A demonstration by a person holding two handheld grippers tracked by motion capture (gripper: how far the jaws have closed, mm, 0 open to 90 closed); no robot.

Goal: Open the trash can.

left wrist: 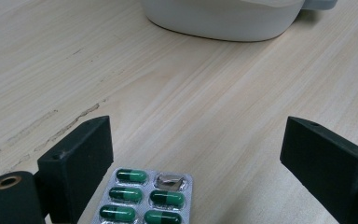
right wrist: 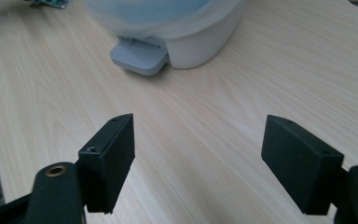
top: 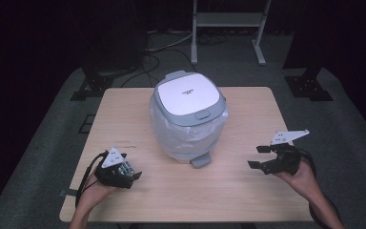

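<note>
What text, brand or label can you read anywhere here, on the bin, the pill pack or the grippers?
Bin lid: a small dark mark, too small to read.
Blister pack of green capsules: no print legible.
Left gripper and right gripper: no readable text.

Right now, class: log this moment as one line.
left gripper: open, over blister pack | right gripper: open, empty | pedal bin: lid closed

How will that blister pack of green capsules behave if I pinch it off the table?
The blister pack lies flat and thin, so it is probably hard to get under and may slide on the smooth table. Likely light; the foil may bend.
</note>
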